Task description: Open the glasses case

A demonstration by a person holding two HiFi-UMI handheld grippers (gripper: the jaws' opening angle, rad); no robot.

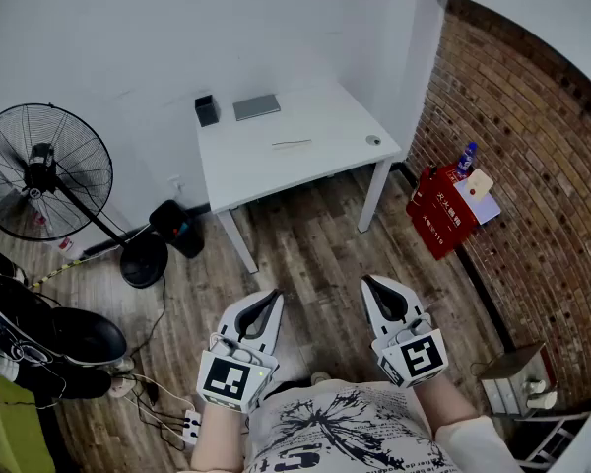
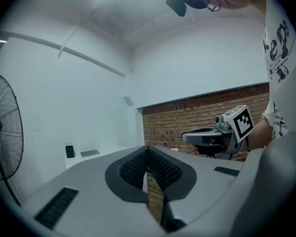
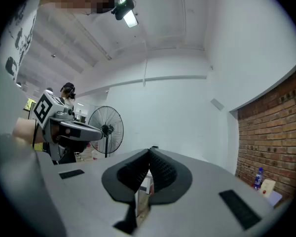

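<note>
Head view shows the left tool (image 1: 272,297) and right tool (image 1: 370,284) both closed and empty, well back from the table (image 1: 276,170). The grey glasses case (image 1: 256,106) lies flat near the table's far edge, its long side running left to right.

A person in a printed T-shirt (image 1: 340,430) stands on a wooden floor (image 1: 305,254), holding the left tool (image 1: 272,295) and the right tool (image 1: 370,283) level and side by side, each with its jaws together and nothing in them. Well ahead of them, a white table (image 1: 315,166) sits in the corner and carries a small dark box (image 1: 207,109), a flat grey item (image 1: 256,106), a thin strip (image 1: 292,144) and a small round object (image 1: 373,140). A pedestal fan (image 1: 44,170) stands at left. A red cabinet (image 1: 438,212) rests against the brick wall (image 1: 532,195) at right.
</note>
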